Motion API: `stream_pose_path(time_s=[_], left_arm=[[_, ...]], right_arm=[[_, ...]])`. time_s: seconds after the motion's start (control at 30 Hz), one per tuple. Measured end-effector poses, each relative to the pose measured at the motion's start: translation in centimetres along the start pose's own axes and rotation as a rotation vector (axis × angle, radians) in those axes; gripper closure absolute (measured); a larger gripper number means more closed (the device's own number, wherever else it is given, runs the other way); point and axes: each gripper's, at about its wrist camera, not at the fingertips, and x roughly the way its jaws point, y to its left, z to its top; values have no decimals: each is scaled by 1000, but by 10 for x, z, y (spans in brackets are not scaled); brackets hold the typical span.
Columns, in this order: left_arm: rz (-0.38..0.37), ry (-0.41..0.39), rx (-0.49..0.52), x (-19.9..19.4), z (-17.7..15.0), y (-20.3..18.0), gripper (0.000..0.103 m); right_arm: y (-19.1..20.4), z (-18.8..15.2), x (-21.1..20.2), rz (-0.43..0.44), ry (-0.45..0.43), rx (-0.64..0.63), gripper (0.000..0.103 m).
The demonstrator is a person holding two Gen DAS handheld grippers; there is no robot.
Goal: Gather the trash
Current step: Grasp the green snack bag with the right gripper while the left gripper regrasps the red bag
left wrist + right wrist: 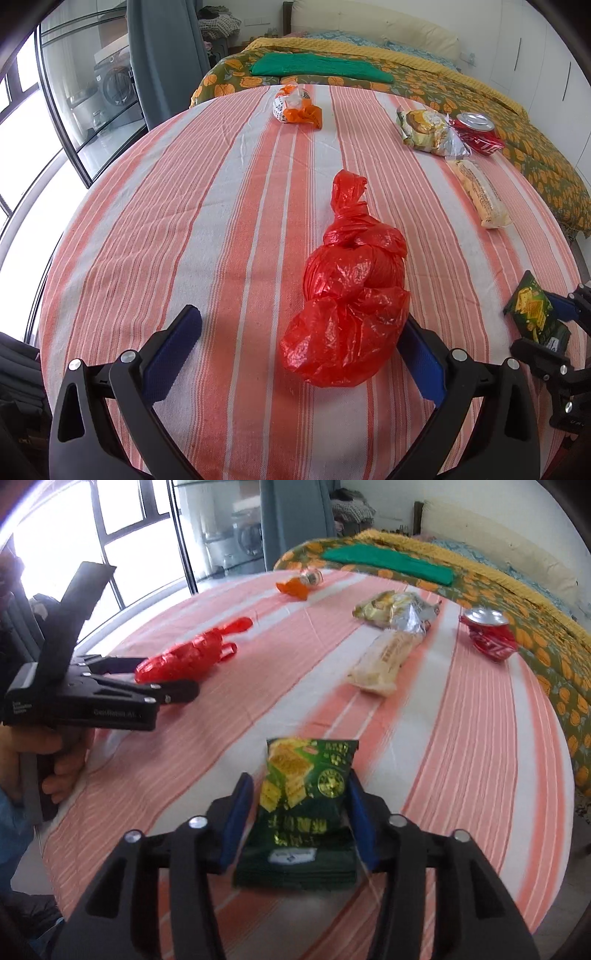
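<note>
Your right gripper [299, 812] pinches the green snack packet [301, 805]: light, crinkly, slippery; hold mid-body. Left gripper [299, 350] gapes wide around the soft red bag [351, 302] on the tabletop [184, 221]; take its knot.

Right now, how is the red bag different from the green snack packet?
The red bag is plain, crinkly and knotted; the green snack packet is printed with crackers and sealed flat. The red bag is bulgy and bigger; the green snack packet is thinner and smaller. The red bag lies on the striped cloth between the open left tongs; the green snack packet sits gripped in the right tongs. Both are trash.
</note>
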Motion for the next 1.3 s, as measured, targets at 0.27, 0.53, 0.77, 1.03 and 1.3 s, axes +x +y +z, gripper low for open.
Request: stream_pose_path(time_s=[0.27,0.53,0.77,1.03,1.3], left_arm=[[-2,0,-1,0,0,0,4],[-88,45,99,-7,-2,1,4],[-76,63,136,-4,6,-13,15],[-73,59,139,-5,17,-26,59],[-140,7,116,-41,7,-44,64]], right_arm=[[-5,-8,-6,-10,38,-6,33],[-9,-11,-20,-48,96,9,31],[9,11,-5,-80,125,-33,40],[1,14,-5,-54,124,28,65],[-22,-3,-46,30,55,134,65]])
